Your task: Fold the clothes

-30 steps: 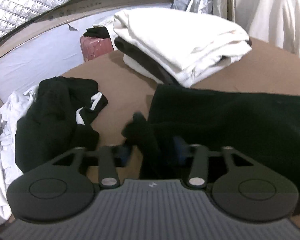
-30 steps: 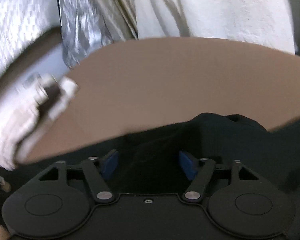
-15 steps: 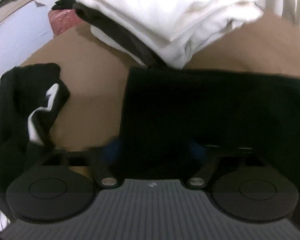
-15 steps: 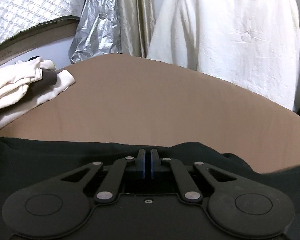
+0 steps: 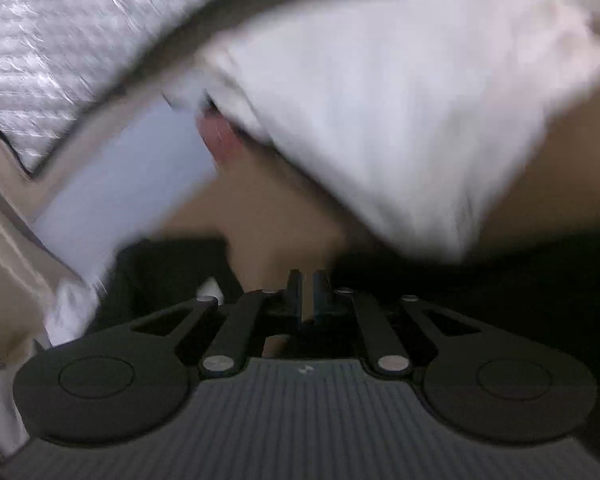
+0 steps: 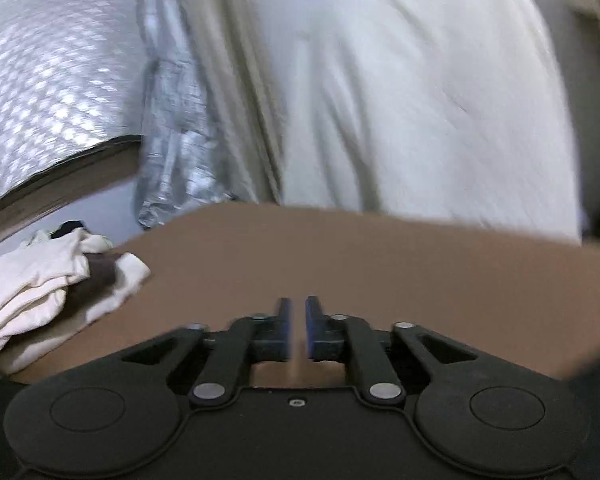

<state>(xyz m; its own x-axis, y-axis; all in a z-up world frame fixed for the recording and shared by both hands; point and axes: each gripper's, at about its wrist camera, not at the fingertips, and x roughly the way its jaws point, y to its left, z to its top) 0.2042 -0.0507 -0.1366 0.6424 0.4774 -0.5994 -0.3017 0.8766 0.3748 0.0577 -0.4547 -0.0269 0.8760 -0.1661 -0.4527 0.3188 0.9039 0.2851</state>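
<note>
Low in the left wrist view, the left gripper (image 5: 307, 288) has just been closing and its jaws now stand nearly together, only a thin slit of brown showing between them. Whether a fold of the black garment (image 5: 480, 292) is pinched there cannot be told: the frame is badly smeared. That dark cloth lies across the right and lower middle of the frame, close up to the fingertips, on the brown bench (image 5: 276, 216). Above it, filling the upper right, sits a stack of folded white clothes (image 5: 400, 112), soft and blurred. More black cloth (image 5: 168, 268) lies at lower left, and quilted silver sheeting (image 5: 60, 40) fills the upper left.

Next, the right wrist view: the right gripper (image 6: 296, 328) has just been opening, its blue-padded jaws a narrow way apart with nothing between them, bare bench (image 6: 380, 272) visible through the gap. It points a little downward over the surface. Folded cream clothes (image 6: 40, 288) with a dark layer rest at left. A pale sheet (image 6: 420, 100) hangs behind, crinkled silver foil (image 6: 172, 140) beside it.
</note>
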